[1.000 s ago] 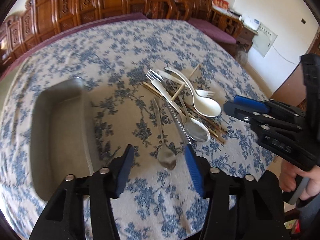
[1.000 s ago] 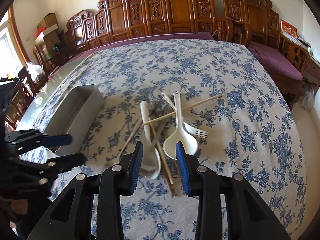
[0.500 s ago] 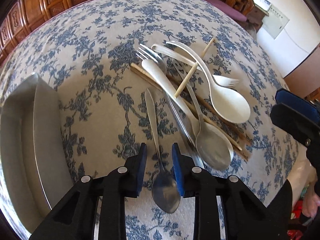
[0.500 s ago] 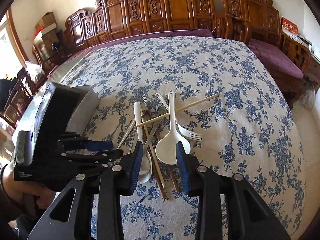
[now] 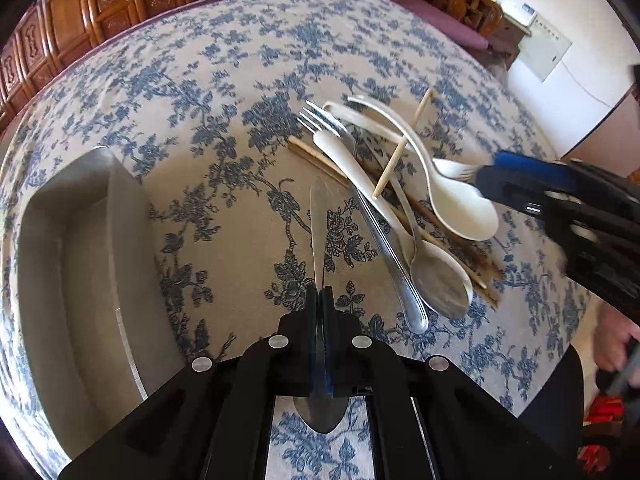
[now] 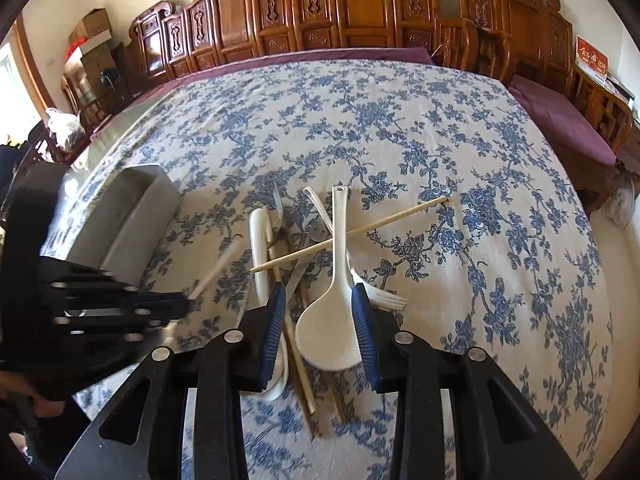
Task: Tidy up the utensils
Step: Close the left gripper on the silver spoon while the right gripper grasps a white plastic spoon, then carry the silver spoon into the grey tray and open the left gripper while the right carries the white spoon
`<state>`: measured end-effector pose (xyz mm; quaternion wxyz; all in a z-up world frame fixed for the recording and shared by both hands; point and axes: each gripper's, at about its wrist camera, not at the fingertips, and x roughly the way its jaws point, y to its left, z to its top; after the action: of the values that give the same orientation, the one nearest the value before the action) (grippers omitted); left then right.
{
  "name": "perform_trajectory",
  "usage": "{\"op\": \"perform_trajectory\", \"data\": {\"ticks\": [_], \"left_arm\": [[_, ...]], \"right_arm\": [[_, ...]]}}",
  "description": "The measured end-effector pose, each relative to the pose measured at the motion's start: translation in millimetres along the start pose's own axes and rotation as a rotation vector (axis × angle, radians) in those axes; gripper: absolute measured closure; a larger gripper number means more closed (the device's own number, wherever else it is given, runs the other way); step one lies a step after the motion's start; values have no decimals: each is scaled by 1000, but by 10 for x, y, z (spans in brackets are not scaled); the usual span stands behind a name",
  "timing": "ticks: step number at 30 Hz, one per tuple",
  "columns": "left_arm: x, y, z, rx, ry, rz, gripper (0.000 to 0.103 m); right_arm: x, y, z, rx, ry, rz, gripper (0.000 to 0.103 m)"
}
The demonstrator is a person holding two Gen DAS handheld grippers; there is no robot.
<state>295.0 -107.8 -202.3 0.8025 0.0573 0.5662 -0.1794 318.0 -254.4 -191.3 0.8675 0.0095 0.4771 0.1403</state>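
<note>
The left gripper point(image 5: 320, 294) is closed on a metal spoon point(image 5: 319, 232): the thin handle is clamped between the two fingers and points forward over the tabletop point(image 5: 224, 92), while the bowl of the spoon is seen behind the fingers, close to the camera. A grey metal tray point(image 5: 80, 248) is placed on the floral cloth to the left of this gripper. To the right, a heap of utensils is spread: a metal fork point(image 5: 360, 200), a second metal spoon point(image 5: 436, 276), a white plastic ladle point(image 5: 460, 204), a white plastic fork point(image 5: 452, 168) and several wooden chopsticks point(image 5: 396, 160), which are crossed over each other. The right gripper point(image 6: 320, 320) is held open just above this heap, and the bowl of the white ladle point(image 6: 328, 332) is seen between its blue pads point(image 6: 272, 332); contact with the ladle cannot be told. Carved wooden chairs point(image 6: 320, 8) are lined along the far wall
</note>
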Motion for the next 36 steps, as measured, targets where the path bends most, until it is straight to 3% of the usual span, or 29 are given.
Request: {"op": "perform_trajectory", "data": {"ticks": [11, 16, 26, 36], "left_arm": [[-374, -32, -50, 0, -74, -18, 101], [-519, 14, -93, -13, -100, -22, 101], [-821, 129, -185, -31, -157, -25, 101], [-1046, 464, -234, -74, -206, 2, 101]], "right_arm": [[514, -133, 239, -8, 71, 14, 73], [590, -114, 254, -18, 81, -12, 90], [217, -153, 254, 47, 26, 33, 92], [-244, 139, 284, 37, -41, 75, 92]]}}
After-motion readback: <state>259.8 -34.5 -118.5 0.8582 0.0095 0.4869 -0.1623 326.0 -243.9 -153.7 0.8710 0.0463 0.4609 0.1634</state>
